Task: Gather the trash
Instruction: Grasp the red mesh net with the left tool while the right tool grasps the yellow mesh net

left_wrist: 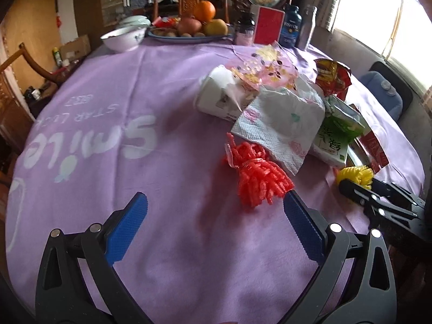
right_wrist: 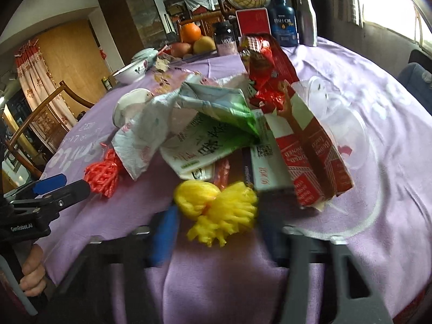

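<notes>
- The left gripper (left_wrist: pixel 214 210) is held spread wide over bare purple cloth near the table's (left_wrist: pixel 81 108) front edge, with nothing between its pads; the spread is judged to be readiness for a bulky, soft piece.
- The red mesh bundle (left_wrist: pixel 255 182) lies just ahead of that gripper's right pad, touching or nearly touching it, so it appears to be the left side's target.
- A flowered tissue (left_wrist: pixel 280 132) is draped over the heap behind it, beside a paper roll (left_wrist: pixel 218 94); the trash is gathered in one pile right of the table's middle, judged convenient for collecting.
- A green-and-white wrapper (right_wrist: pixel 205 145) and a torn red carton (right_wrist: pixel 310 151) lie deeper in the heap.
- The yellow mesh bundle (right_wrist: pixel 216 210) sits at the near edge of the pile, between the fingers of the right gripper (right_wrist: pixel 216 232), which are partly drawn in around it; through the blur it cannot be told whether the pads press on it.
- Fruit and bottles at the far edge are left apart, evidently not trash.
</notes>
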A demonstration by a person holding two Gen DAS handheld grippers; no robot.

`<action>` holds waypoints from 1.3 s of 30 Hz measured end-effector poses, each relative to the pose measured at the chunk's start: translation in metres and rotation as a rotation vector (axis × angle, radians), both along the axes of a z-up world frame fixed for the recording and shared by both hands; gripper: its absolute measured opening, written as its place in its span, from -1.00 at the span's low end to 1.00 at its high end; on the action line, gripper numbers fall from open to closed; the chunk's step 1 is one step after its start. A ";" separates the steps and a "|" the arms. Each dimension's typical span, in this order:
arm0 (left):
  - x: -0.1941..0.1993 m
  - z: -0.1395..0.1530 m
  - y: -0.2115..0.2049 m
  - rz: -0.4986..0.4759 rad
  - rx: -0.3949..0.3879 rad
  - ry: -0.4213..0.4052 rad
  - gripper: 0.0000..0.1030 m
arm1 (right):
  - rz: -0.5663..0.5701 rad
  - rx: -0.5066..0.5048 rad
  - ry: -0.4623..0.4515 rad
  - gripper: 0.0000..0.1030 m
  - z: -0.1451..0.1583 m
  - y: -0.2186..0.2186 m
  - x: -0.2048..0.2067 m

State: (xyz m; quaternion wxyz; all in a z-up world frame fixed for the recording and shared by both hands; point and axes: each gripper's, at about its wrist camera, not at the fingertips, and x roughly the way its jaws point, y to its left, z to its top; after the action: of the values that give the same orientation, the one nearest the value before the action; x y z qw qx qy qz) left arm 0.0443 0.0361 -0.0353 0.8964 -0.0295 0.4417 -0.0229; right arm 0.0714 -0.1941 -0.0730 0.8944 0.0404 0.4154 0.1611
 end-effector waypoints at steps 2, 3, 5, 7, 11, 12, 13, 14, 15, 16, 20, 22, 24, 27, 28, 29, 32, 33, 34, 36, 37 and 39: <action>0.005 -0.002 -0.004 -0.020 0.002 0.009 0.87 | 0.013 0.039 -0.024 -0.17 0.005 -0.006 -0.004; 0.007 -0.002 -0.006 -0.032 0.000 0.012 0.87 | 0.022 0.059 -0.038 -0.17 0.008 -0.008 -0.008; 0.012 -0.003 -0.010 -0.054 -0.013 0.022 0.85 | 0.020 0.072 -0.055 -0.18 0.011 -0.014 -0.016; 0.018 -0.005 -0.013 -0.075 -0.038 0.039 0.76 | 0.015 0.087 -0.053 -0.17 0.011 -0.022 -0.022; 0.025 -0.008 -0.020 -0.130 -0.130 0.086 0.61 | 0.003 0.110 -0.045 -0.17 0.009 -0.033 -0.033; 0.025 -0.008 -0.022 -0.148 -0.159 0.092 0.61 | 0.000 0.110 -0.049 -0.17 0.010 -0.036 -0.035; 0.026 -0.008 -0.025 -0.163 -0.178 0.090 0.61 | -0.003 0.112 -0.053 -0.17 0.010 -0.038 -0.036; 0.029 -0.010 -0.027 -0.170 -0.179 0.086 0.61 | -0.005 0.118 -0.056 -0.17 0.010 -0.039 -0.037; 0.031 -0.012 -0.028 -0.159 -0.166 0.089 0.61 | -0.005 0.122 -0.061 -0.17 0.009 -0.040 -0.040; 0.035 -0.016 -0.027 -0.132 -0.163 0.108 0.61 | -0.005 0.126 -0.065 -0.17 0.009 -0.041 -0.042; 0.043 -0.017 -0.018 -0.116 -0.237 0.128 0.65 | -0.001 0.124 -0.075 -0.17 0.010 -0.041 -0.045; 0.045 -0.017 -0.019 -0.131 -0.239 0.133 0.72 | 0.003 0.130 -0.072 -0.17 0.009 -0.042 -0.045; 0.045 -0.018 -0.025 -0.186 -0.208 0.141 0.83 | 0.004 0.133 -0.075 -0.16 0.008 -0.043 -0.046; 0.045 -0.015 -0.019 -0.144 -0.226 0.131 0.69 | 0.003 0.147 -0.076 -0.16 0.008 -0.046 -0.049; 0.044 -0.011 -0.014 -0.118 -0.226 0.111 0.38 | 0.000 0.149 -0.078 -0.16 0.008 -0.047 -0.050; 0.043 -0.008 -0.011 -0.110 -0.217 0.094 0.05 | -0.003 0.156 -0.084 -0.17 0.009 -0.050 -0.051; 0.038 0.000 -0.007 -0.124 -0.224 0.065 -0.32 | -0.011 0.172 -0.098 -0.17 0.013 -0.053 -0.054; 0.034 0.003 -0.007 -0.129 -0.227 0.057 -0.34 | -0.011 0.178 -0.103 -0.17 0.014 -0.055 -0.055; 0.030 0.006 -0.007 -0.130 -0.226 0.048 -0.42 | -0.012 0.181 -0.107 -0.17 0.016 -0.055 -0.056; 0.020 0.015 -0.008 -0.135 -0.224 0.017 -0.42 | -0.014 0.189 -0.126 -0.17 0.020 -0.059 -0.062; 0.012 0.022 -0.010 -0.151 -0.231 -0.004 -0.42 | -0.015 0.194 -0.133 -0.17 0.023 -0.061 -0.064; -0.004 0.036 -0.017 -0.173 -0.215 -0.059 -0.42 | -0.019 0.205 -0.151 -0.17 0.028 -0.066 -0.070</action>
State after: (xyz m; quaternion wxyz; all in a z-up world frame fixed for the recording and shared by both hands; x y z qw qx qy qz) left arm 0.0406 0.0192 0.0012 0.8954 -0.0866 0.4109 -0.1480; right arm 0.0010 -0.2600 -0.0448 0.9156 0.1235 0.3280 0.1970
